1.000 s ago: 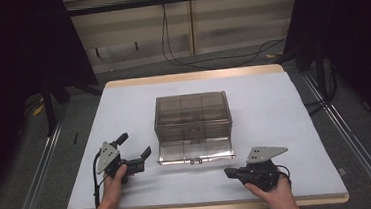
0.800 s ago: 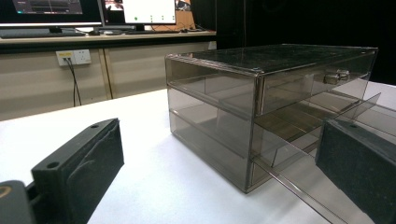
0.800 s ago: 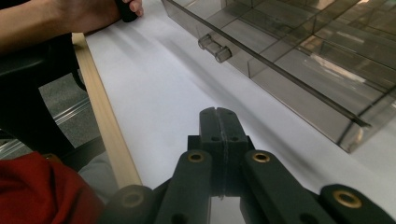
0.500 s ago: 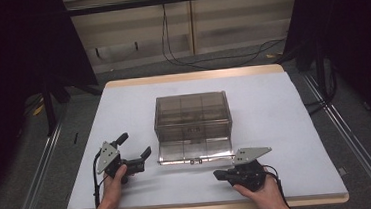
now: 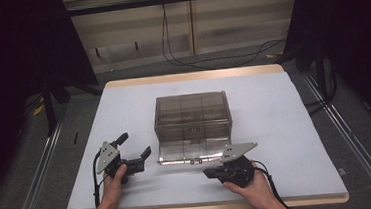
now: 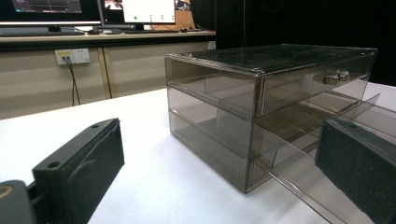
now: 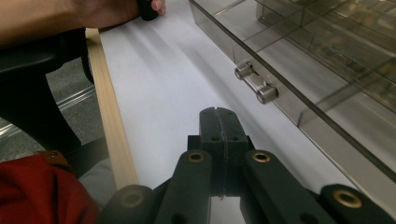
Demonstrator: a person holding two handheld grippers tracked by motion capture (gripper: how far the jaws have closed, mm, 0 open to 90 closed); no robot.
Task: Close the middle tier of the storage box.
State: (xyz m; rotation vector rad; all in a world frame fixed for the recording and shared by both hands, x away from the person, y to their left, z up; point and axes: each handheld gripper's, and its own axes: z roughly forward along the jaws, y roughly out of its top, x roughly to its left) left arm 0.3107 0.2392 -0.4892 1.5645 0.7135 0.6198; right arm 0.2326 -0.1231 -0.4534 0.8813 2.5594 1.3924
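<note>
Drawer box (image 5: 192, 116) mid-counter (image 5: 285, 126), bottom drawer (image 5: 193, 151) ajar; left gripper (image 5: 136, 150) spread wide, right gripper (image 7: 217, 116) pressed closed just off the handle (image 7: 256, 84): open first, then square up before clamping.

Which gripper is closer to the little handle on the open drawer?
Right. The right gripper, jaws shut, sits just in front of the pulled-out bottom drawer's handle. The left gripper, jaws open, is beside the drawer box.

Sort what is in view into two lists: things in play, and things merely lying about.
In play:
- smoked clear-plastic two-drawer box, its lower drawer pulled out
- that drawer's small metal handle
- left gripper, open
- right gripper, shut

Lying about:
- black cables on the floor
- white wall socket
</note>
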